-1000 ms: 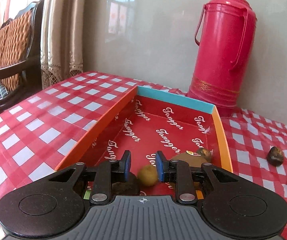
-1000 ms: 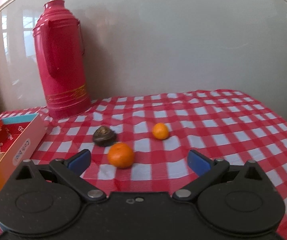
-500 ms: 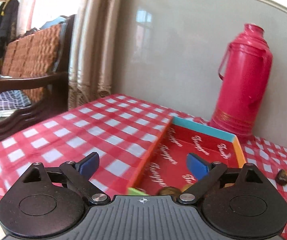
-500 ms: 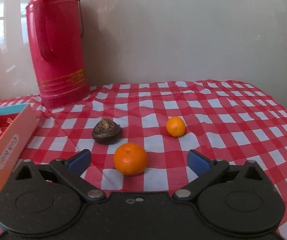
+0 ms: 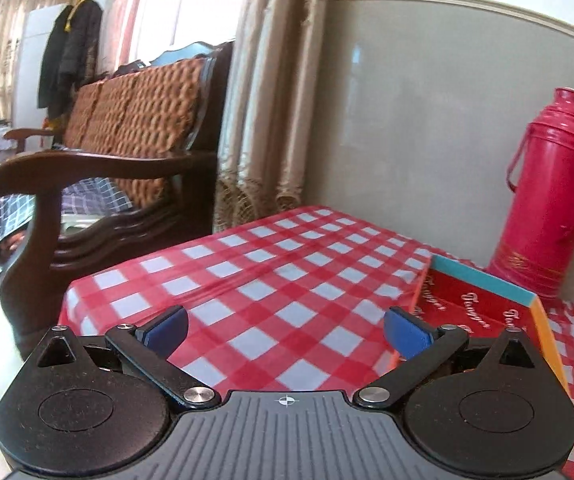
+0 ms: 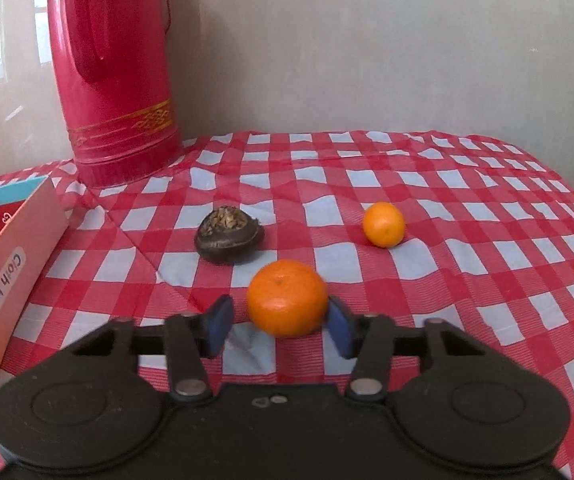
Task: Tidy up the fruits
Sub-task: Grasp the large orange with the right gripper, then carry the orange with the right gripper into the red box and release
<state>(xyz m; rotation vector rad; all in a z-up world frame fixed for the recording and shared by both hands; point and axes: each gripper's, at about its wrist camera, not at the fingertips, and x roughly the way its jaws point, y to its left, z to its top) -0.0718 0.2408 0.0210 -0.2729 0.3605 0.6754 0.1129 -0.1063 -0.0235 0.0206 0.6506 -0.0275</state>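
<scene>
Right claw [image 6: 279,326] jaws just closing around large round orange tangerine [image 6: 287,298], right pad touching, left pad just beside; dark brown shrivelled fruit [image 6: 229,236] beyond tangerine. Left claw [image 5: 286,330] wide, empty.

left claw [image 5: 285,330] opened wide, right claw [image 6: 279,326] closing in

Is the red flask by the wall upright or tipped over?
Upright. The red flask stands on its base on the checked cloth, body vertical; the left view shows its cap on top.

"Cloth book" sticker on box [image 6: 11,276] outer side; cursive script, unreadable, inside box.
</scene>
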